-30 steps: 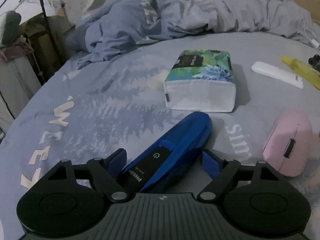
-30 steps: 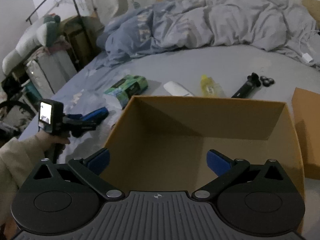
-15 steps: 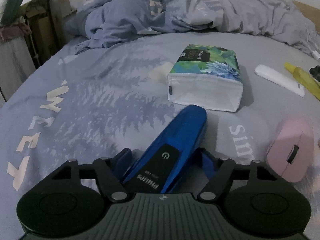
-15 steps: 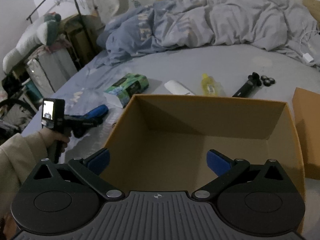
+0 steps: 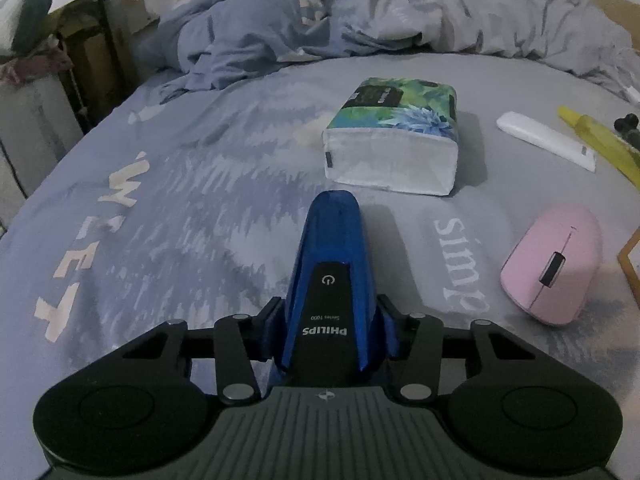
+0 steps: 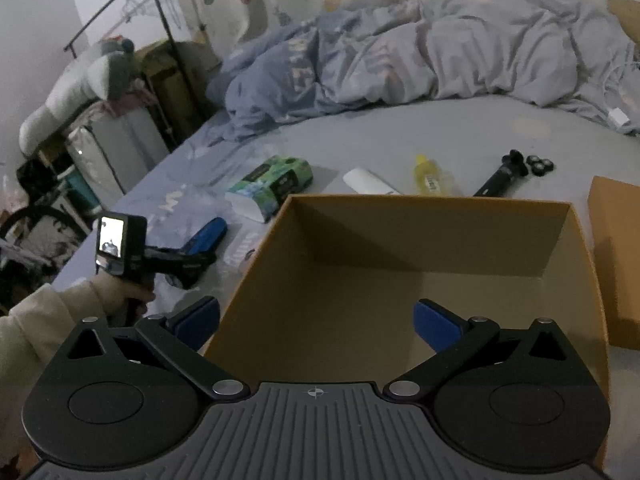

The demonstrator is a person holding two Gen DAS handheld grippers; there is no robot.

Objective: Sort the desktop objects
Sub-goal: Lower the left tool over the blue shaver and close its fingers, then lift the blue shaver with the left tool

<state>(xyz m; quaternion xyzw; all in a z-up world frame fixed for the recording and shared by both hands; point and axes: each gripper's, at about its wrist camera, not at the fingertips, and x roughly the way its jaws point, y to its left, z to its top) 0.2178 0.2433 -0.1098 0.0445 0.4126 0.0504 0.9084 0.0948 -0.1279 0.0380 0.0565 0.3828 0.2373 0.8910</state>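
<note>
My left gripper [image 5: 330, 322] is shut on a blue Philips shaver [image 5: 334, 264], which points straight ahead over the bed sheet; the shaver also shows in the right wrist view [image 6: 206, 236]. Ahead lie a tissue pack [image 5: 394, 136], a white case [image 5: 546, 140], a yellow bottle [image 5: 604, 144] and a pink mouse [image 5: 554, 262]. My right gripper [image 6: 316, 320] is open and empty over the near edge of an open cardboard box [image 6: 424, 208].
A black rod with small round parts [image 6: 508, 172] lies beyond the box. The box lid [image 6: 618, 256] lies to the right. A crumpled duvet [image 6: 400, 56] covers the back of the bed. A clothes rail and clutter [image 6: 100, 100] stand at the left.
My left gripper's jaws closed on the blue shaver, which now points straight ahead instead of slanting right. The right gripper has stayed still over the box.
</note>
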